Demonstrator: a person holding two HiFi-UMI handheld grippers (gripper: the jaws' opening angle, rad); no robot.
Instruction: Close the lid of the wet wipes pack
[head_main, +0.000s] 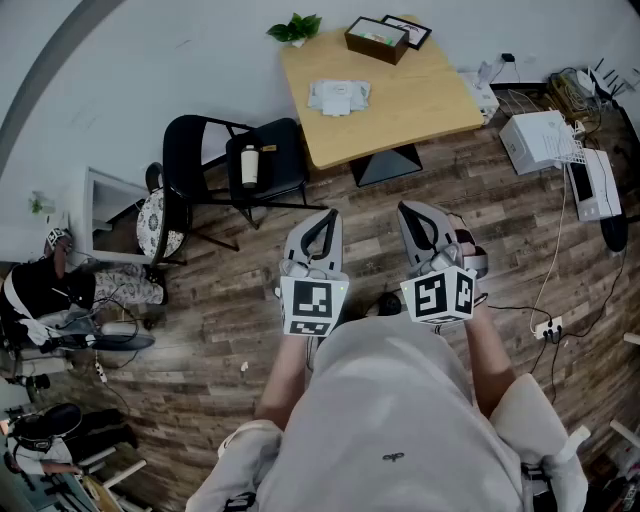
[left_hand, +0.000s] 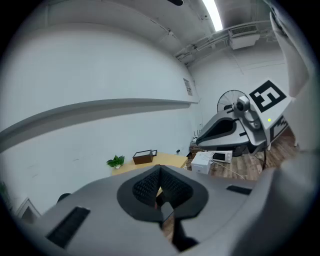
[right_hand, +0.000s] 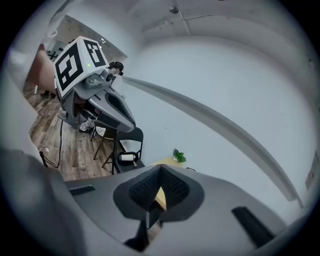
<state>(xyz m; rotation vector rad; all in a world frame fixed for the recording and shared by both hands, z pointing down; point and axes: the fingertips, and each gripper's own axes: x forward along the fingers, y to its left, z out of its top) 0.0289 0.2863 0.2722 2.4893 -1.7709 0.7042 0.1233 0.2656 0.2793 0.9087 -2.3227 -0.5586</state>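
our left gripper (head_main: 322, 222) and right gripper (head_main: 414, 212) have jaws pressed together, empty, well off the table (head_main: 430, 100); we might shove what seems the wipes pack (head_main: 338, 96) off its left edge.

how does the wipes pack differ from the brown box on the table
The wet wipes pack is white and lies flat; the brown box is dark, with raised walls. The pack sits near the table's middle, the box at its far edge. Both rest on the wooden table.

The right gripper (right_hand: 160, 170) has its fingers (right_hand: 145, 187) together, facing a plant (right_hand: 179, 156).
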